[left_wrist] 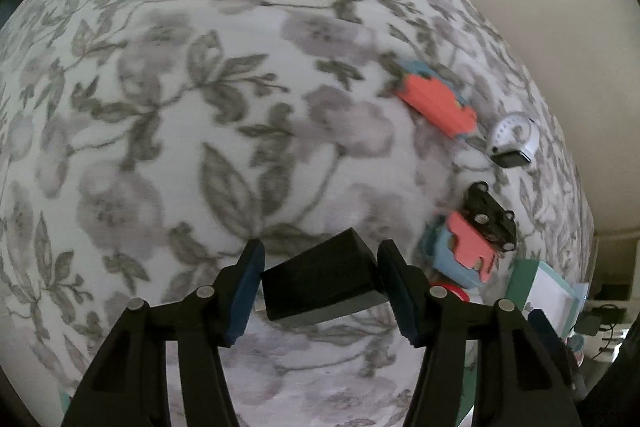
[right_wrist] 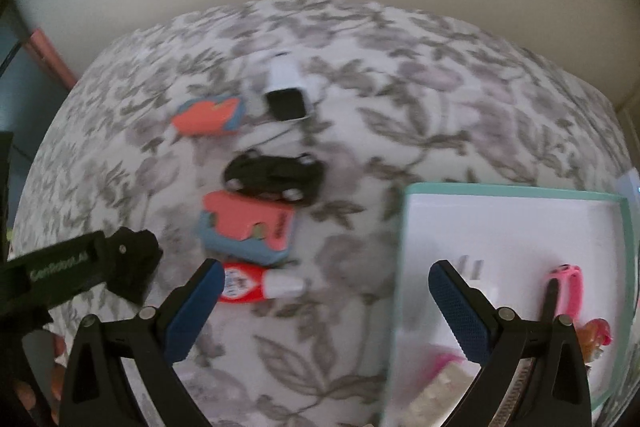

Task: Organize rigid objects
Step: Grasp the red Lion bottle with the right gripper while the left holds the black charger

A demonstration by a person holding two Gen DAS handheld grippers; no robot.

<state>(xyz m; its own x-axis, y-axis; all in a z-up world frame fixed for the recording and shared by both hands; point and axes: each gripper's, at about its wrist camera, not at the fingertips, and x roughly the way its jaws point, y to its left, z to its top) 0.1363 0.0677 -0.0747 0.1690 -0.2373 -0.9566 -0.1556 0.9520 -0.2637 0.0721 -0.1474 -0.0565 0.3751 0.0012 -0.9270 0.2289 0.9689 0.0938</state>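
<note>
Black box (left_wrist: 320, 279) sits between the pads of the left tool (left_wrist: 318, 291), tilted, clear of the floral cloth of the surface (left_wrist: 160, 107); the right pad touches its end, the left pad looks just shy, so the hold seems light.

- Box (right_wrist: 520, 195) with mint rim and white floor: largest item, probably the collecting place. Stiff, light card by the look.
- Black box: hard, smooth, likely light; could pivot in the pads. Best taken across its short sides, squarely.
- Coral-and-blue blocks (right_wrist: 248, 227): rigid, flat faces, easy grip across the edges.
- Black toy car (right_wrist: 276, 177): rolls; take it by the flanks.
- Watch (right_wrist: 286, 95): strap flexes; hold the case.

Right tool (right_wrist: 324, 311) gapes wide, empty, hovering over cloth near the mint-rimmed box's edge.
</note>
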